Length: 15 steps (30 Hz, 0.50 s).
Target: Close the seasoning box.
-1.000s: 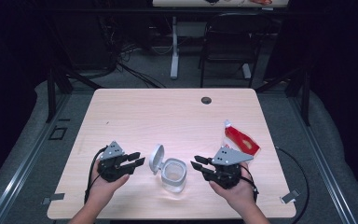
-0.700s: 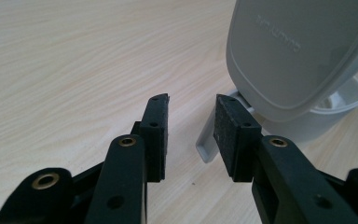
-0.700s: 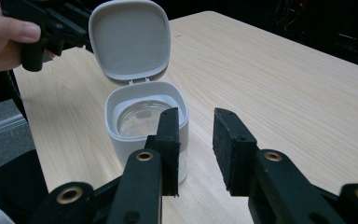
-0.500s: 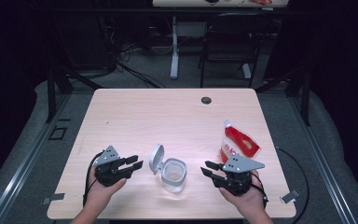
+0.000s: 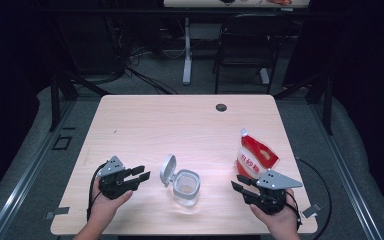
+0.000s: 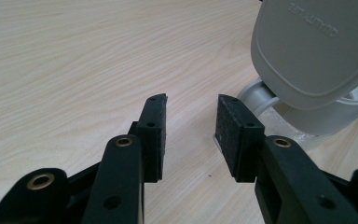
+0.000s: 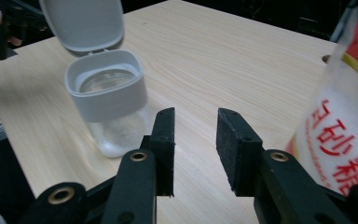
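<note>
Left hand-held gripper: jaws part-way apart, have just been opening, nothing between the pads, bare surface under them. Sits near front-left edge, pointing at the jar. In left gripper view the jar's grey flip lid stands just beyond the right-hand pad, hinge close by, not touching.

Right hand-held gripper: jaws also medium gap, have just been opening, empty. Front-right of surface, aimed toward jar, well apart from it. Sugar pouch stands upright just behind/beside it; looks let go, no contact that I can see.

Jar: front centre, between the two grippers. Clear body, grey collar, lid flipped up and leaning left. Inside looks near empty, thin white layer at bottom perhaps; hard to tell.

Handling, my guess:
- Jar light, rigid, smooth sides so prob. slippery; glass or plastic can't tell, treat as fragile. Grip on grey collar, not the lid; hinge looks weak, open lid makes it tip-prone.
- Pouch soft, floppy, top-heavy when lifted, contents shift. Take mid-body or near the spout, squeeze gently or it spills.
</note>
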Each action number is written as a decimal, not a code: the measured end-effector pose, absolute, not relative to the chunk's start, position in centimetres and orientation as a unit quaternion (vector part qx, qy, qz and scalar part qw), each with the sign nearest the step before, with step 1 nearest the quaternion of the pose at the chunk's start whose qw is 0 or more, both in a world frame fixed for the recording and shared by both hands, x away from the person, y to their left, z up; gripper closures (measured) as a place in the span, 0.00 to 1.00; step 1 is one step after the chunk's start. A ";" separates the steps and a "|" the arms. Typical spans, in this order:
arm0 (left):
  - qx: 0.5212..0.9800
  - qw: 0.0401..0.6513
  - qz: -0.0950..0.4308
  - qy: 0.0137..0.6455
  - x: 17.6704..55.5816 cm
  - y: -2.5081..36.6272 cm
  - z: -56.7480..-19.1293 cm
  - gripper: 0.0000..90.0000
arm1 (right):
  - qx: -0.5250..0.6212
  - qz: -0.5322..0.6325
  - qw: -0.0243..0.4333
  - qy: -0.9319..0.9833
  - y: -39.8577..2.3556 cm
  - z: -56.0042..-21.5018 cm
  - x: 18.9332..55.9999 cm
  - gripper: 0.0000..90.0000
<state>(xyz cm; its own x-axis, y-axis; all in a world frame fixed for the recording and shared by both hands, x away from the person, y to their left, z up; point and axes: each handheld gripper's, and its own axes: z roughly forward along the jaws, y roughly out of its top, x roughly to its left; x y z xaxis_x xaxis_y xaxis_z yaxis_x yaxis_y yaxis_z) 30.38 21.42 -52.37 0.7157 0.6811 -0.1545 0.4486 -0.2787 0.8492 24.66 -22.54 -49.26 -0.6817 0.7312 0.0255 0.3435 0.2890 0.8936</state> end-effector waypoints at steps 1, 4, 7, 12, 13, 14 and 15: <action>0.788 0.484 0.124 0.359 30.3 21.4 -52.5 0.70 | 0.348 0.486 0.198 0.777 -22.7 -49.4 24.8 0.75; 0.790 0.478 0.127 0.361 30.3 21.7 -52.7 0.69 | 0.353 0.477 0.200 0.780 -23.0 -49.7 25.2 0.74; 0.787 0.478 0.133 0.366 30.4 21.9 -52.8 0.67 | 0.362 0.478 0.199 0.775 -23.6 -50.2 25.5 0.72; 0.783 0.479 0.135 0.372 30.5 22.0 -52.8 0.67 | 0.370 0.477 0.208 0.770 -24.4 -50.3 25.3 0.72; 0.784 0.480 0.134 0.371 30.5 22.0 -52.9 0.67 | 0.374 0.479 0.210 0.766 -24.5 -50.3 25.2 0.72; 0.785 0.478 0.136 0.369 30.5 22.0 -52.9 0.67 | 0.374 0.478 0.210 0.766 -24.8 -50.2 25.2 0.72; 0.786 0.477 0.137 0.368 30.4 22.0 -52.9 0.67 | 0.378 0.482 0.213 0.761 -24.9 -50.2 25.1 0.72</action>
<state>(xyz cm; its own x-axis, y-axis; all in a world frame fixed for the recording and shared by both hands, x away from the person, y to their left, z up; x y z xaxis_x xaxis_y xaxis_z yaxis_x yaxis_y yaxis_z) 30.45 21.98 -52.90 0.6921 0.7090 -0.1351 0.4475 -0.2747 0.8511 25.12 -24.90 -50.23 -0.6234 0.7808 0.0414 0.3709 0.2487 0.8947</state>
